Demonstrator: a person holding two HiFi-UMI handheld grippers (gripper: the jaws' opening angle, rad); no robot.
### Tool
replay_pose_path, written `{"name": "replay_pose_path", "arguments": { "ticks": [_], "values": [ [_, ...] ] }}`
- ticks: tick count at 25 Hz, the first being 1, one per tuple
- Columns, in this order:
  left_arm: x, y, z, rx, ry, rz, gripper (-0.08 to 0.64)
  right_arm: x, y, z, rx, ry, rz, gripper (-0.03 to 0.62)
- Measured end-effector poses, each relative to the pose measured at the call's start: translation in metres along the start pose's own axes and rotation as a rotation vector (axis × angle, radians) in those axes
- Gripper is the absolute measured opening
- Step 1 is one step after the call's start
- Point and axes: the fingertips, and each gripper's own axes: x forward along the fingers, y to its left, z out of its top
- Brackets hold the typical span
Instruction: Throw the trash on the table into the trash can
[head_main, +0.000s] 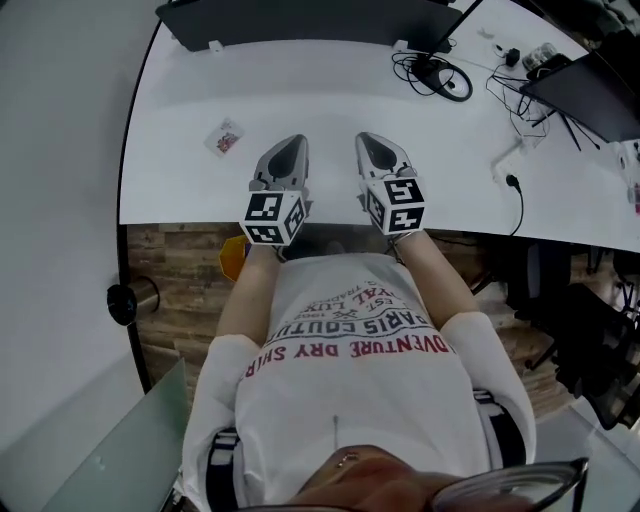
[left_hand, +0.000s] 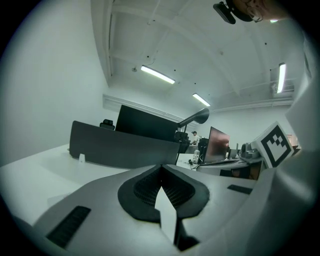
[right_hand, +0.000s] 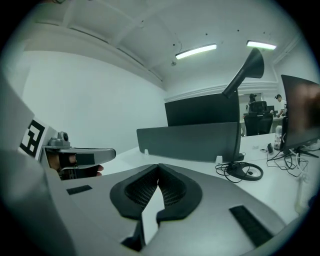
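Pre-grasp: nothing picked yet, both grippers parked, wrapper on the table.
Left gripper (head_main: 293, 146) has its jaws closed and empty, and the right gripper (head_main: 370, 142) just to its right is the same. The trash, a small wrapper (head_main: 225, 137), lies flat on the white table (head_main: 330, 90), left of the left gripper and slightly beyond it, not touching. Next move, I'd say: open the left jaws, swing left, and come down low, since it's a thin, flat item. Path looks free. The cable coil (head_main: 440, 75) and plug lead (head_main: 513, 183) sit well right of the left gripper, and the divider panel (head_main: 300, 20) is far beyond it. A yellow thing (head_main: 232, 258) below the table edge, near-left of the left gripper, may be the can, but I can't tell.
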Motion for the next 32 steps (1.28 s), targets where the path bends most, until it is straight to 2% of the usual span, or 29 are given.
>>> {"name": "replay_pose_path", "arguments": {
  "ticks": [6,11,15,24,28,32],
  "values": [
    [0.036,-0.023,0.016,0.061,-0.001,-0.121,0.023,0.001,-0.033,0.006,0.029,-0.01,-0.091,0.026],
    [0.054,-0.029,0.022,0.139,0.018,-0.203,0.023,0.01,-0.042,0.011,0.048,-0.009,-0.141,0.026],
    [0.059,-0.023,0.027,0.087,0.007,-0.232,0.023,0.018,-0.038,0.012,0.047,-0.003,-0.151,0.026],
    [0.058,0.008,0.014,0.031,0.048,-0.184,0.023,0.04,-0.021,0.0,0.049,0.058,-0.11,0.026],
    [0.045,0.035,0.008,0.017,0.056,-0.115,0.023,0.062,0.001,-0.009,0.036,0.104,-0.042,0.026],
    [0.016,0.074,-0.005,-0.007,0.069,0.0,0.023,0.091,0.037,-0.018,0.012,0.15,0.061,0.026]
  ]
}}
